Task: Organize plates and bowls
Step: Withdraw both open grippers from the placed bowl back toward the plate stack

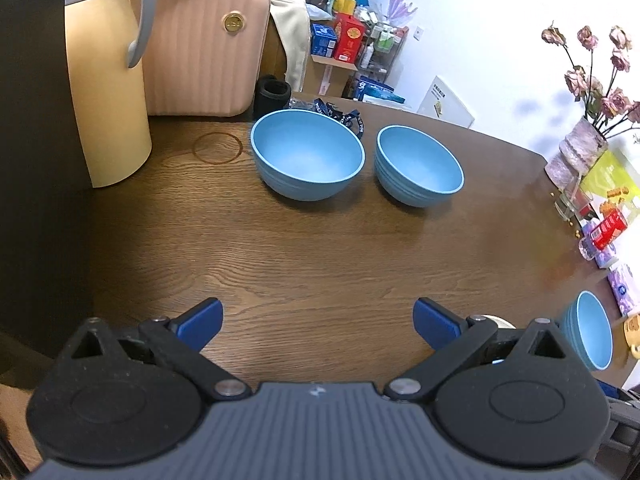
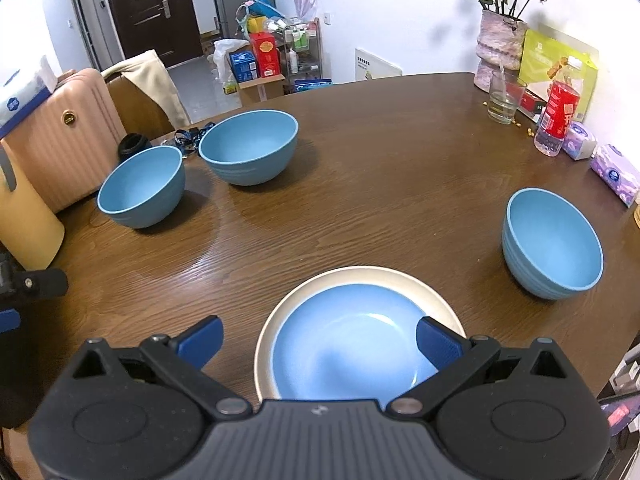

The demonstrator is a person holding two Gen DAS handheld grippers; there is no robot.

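At the table's near edge, right gripper (image 2: 318,340) hovers fingers spread over a blue plate (image 2: 352,344) stacked on a beige plate (image 2: 420,284). Left gripper (image 1: 318,322) spread, empty. Three blue ribbed bowls unstacked: one right edge (image 2: 552,244), two far-left (image 2: 142,188) (image 2: 250,146). Plates look done, bowls left.

The left gripper (image 1: 318,326) is level and points forward, its jaws spread wide and its two blue-padded fingertips (image 1: 202,322) well apart with nothing between them. The right gripper (image 2: 319,340) sits in the same pose, tilted slightly downward, jaws equally wide and gripping nothing, its blue fingertips (image 2: 438,342) apart. At the left edge of the right wrist view a dark part of the left gripper shows, so the two are side by side.
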